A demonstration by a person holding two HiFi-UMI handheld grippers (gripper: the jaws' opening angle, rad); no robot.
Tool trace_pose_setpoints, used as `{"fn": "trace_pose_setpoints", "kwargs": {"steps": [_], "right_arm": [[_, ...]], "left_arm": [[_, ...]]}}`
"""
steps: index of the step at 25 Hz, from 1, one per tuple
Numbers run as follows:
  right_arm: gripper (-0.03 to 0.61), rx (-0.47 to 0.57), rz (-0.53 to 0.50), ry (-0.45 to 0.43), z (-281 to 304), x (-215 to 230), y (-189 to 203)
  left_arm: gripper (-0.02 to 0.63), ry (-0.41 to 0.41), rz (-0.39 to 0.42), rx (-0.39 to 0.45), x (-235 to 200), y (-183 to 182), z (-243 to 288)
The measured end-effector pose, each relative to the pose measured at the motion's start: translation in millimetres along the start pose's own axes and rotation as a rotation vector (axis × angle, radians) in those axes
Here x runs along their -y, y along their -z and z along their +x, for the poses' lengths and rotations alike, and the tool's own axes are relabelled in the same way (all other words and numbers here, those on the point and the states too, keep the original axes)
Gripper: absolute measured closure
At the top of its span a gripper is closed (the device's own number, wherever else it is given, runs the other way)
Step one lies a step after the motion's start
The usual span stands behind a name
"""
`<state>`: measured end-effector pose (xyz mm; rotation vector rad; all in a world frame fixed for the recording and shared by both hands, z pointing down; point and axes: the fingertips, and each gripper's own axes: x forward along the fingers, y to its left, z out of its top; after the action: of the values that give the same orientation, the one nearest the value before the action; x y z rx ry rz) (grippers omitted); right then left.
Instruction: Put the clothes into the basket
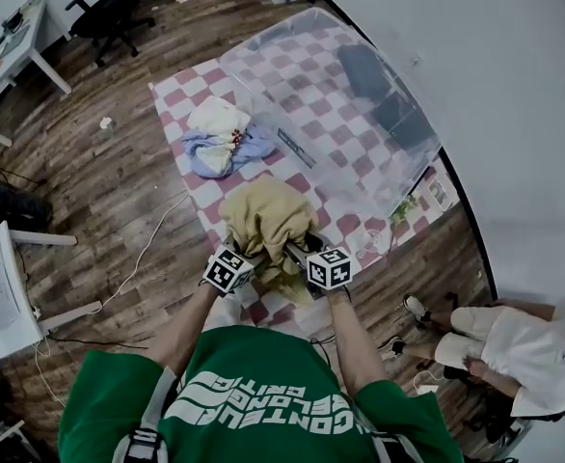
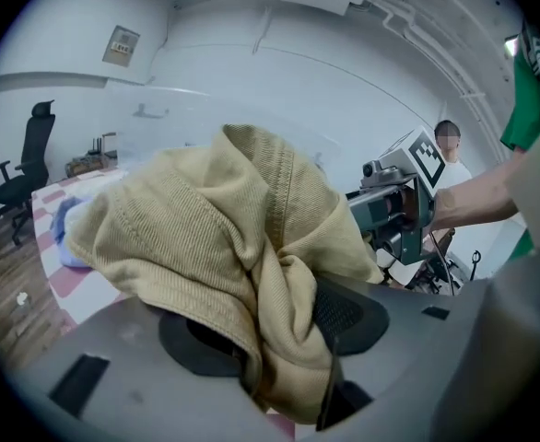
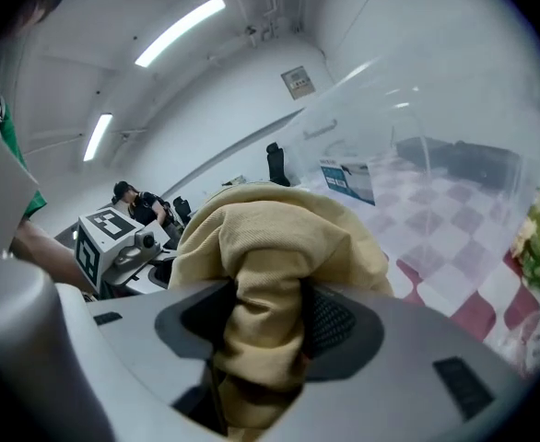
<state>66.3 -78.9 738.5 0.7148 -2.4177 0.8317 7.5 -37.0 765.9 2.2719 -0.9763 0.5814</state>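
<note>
Hanging bunched between two tools, the tan garment (image 1: pixel 263 215) is held over the near end of the checked mat (image 1: pixel 181 114), just in front of the clear basket (image 1: pixel 292 104). The left gripper (image 2: pixel 279 339) is clenched on one fold of the cloth and the right gripper (image 3: pixel 265 325) on another, the two close side by side with fabric filling the gap between each pair of jaws. Farther out, a white and blue pile of clothes (image 1: pixel 220 135) lies on the mat beside the basket, with wooden floor (image 1: pixel 99 191) around it.
</note>
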Motion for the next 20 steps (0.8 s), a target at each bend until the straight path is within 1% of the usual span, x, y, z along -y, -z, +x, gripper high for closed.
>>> {"fn": "trace_pose_setpoints", "kwargs": {"steps": [4, 12, 20], "right_arm": [[0.354, 0.063, -0.081, -0.021, -2, -22, -42], [0.354, 0.181, -0.186, -0.049, -9, -59, -109], [0.354, 0.304, -0.290, -0.072, -25, -92, -180]], "left_arm": [[0.393, -0.053, 0.047, 0.077, -10, -34, -30], [0.393, -0.135, 0.151, 0.168, -25, -87, -80], [0.393, -0.227, 0.271, 0.268, -34, -149, -129]]}}
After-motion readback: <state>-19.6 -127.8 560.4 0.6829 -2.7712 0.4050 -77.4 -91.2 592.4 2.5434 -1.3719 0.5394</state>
